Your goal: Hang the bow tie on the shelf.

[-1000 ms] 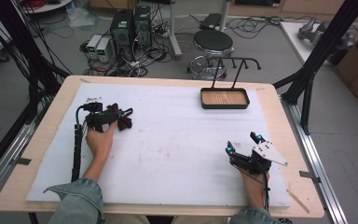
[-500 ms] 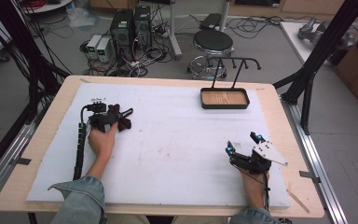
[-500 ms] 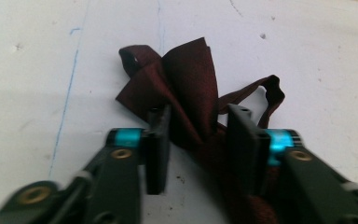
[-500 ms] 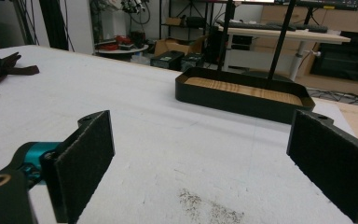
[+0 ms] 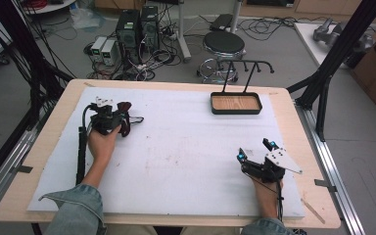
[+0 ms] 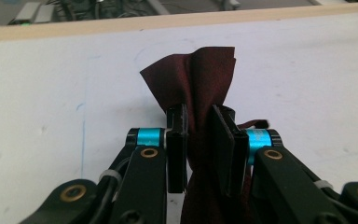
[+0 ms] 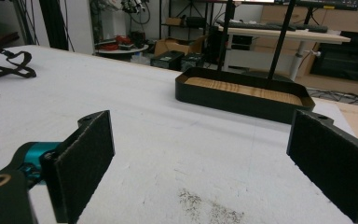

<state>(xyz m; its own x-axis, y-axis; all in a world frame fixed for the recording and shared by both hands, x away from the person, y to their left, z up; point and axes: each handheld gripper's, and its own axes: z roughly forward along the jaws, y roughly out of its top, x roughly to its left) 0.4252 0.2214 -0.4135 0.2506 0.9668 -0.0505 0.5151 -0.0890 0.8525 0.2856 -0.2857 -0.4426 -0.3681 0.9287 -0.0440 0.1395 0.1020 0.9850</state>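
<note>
Dark red cloth [image 6: 200, 84] is pinched between the narrowed jaws of the left gripper [image 6: 199, 140], its folded end fanning out beyond the tips. Right gripper [image 7: 200, 158]: jaws spread wide, empty. Ahead of them stands a black tray [image 7: 242, 95] with a wooden floor; white mat [image 5: 186, 147] between is bare.

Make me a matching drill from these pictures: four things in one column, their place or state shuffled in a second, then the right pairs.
Things
1. left gripper
2. right gripper
3. tray
4. stool

Places or states
A. on the floor beyond the table
B. jaws wide apart, nothing between them
C. at the table's far edge, wooden bottom
D. jaws closed on a dark red cloth

Pairs: 1-D, 2-B, 3-C, 4-A
</note>
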